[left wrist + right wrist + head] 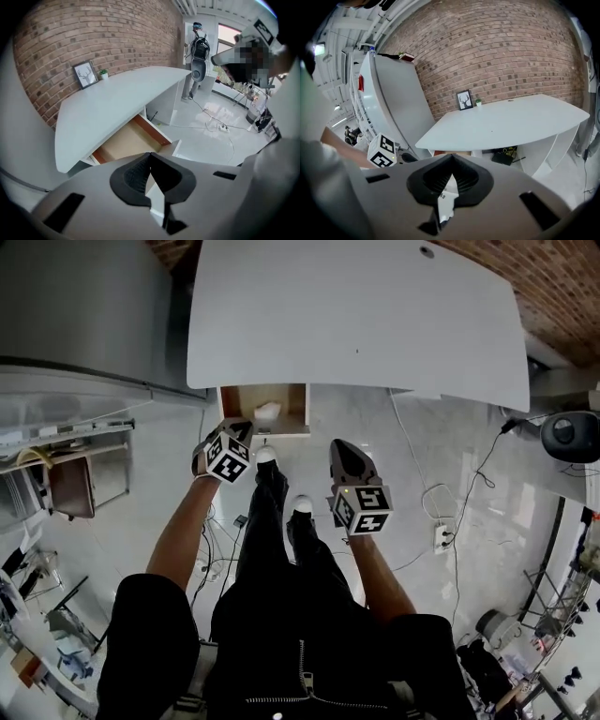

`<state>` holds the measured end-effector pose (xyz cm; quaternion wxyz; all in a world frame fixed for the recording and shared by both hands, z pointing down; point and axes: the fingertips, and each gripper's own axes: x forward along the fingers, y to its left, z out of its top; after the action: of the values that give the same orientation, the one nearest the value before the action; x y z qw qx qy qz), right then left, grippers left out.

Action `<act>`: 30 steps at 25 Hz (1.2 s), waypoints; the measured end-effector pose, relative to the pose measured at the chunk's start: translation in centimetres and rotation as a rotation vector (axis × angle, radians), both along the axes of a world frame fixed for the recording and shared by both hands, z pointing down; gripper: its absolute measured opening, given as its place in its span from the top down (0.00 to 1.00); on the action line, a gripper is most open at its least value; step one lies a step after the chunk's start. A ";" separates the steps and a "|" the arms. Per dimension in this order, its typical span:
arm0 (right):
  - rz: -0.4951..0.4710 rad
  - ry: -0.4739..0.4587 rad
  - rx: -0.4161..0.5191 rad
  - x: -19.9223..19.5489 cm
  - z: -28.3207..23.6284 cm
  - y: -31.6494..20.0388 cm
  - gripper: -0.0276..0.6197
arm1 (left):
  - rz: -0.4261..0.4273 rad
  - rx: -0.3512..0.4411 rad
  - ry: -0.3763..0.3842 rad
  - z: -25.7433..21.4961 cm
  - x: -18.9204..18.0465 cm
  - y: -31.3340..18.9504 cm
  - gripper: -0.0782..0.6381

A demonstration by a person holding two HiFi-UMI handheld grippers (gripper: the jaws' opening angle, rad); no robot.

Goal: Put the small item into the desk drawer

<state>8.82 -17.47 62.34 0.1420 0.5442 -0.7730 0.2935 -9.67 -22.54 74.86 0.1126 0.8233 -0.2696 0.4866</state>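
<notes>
The open wooden drawer point(292, 407) hangs under the white desk point(356, 315), and a small white item point(268, 410) lies in it. My left gripper point(237, 430) hovers just in front of the drawer's left part, shut with nothing between its tips point(149, 154). In the left gripper view the drawer point(126, 143) shows a bare wooden floor; the item is hidden there. My right gripper point(339, 448) is to the right of the drawer, its tips point(451, 157) together. A white patch shows in the gap below them; I cannot tell what it is.
The person's legs and white shoes point(266, 456) stand between the grippers. A tall grey cabinet point(393, 108) flanks the desk's left side. Cables and a power strip point(441, 536) lie on the floor to the right. A framed picture point(464, 100) and a small plant point(477, 101) sit against the brick wall.
</notes>
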 end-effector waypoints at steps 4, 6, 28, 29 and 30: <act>-0.019 0.001 0.038 -0.2 -2.2 -0.7 0.96 | -0.065 0.047 0.034 -3.6 -0.7 1.9 0.86; -0.037 0.002 0.063 -0.3 -3.5 -0.8 0.96 | -0.114 0.075 0.069 -5.5 -0.9 2.5 0.86; -0.145 -0.007 0.472 -1.1 -21.8 -0.7 0.96 | -0.385 0.565 0.530 -34.4 -1.9 3.2 0.86; -0.146 -0.009 0.483 -1.2 -22.3 -0.4 0.96 | -0.386 0.577 0.537 -35.1 -2.2 3.5 0.86; -0.145 -0.011 0.494 -1.3 -22.8 -0.1 0.96 | -0.384 0.588 0.540 -35.7 -2.4 3.9 0.86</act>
<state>7.54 -17.60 39.59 0.0213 0.5037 -0.8591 0.0879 -12.03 -18.69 39.19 0.0283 0.8528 -0.5057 0.1270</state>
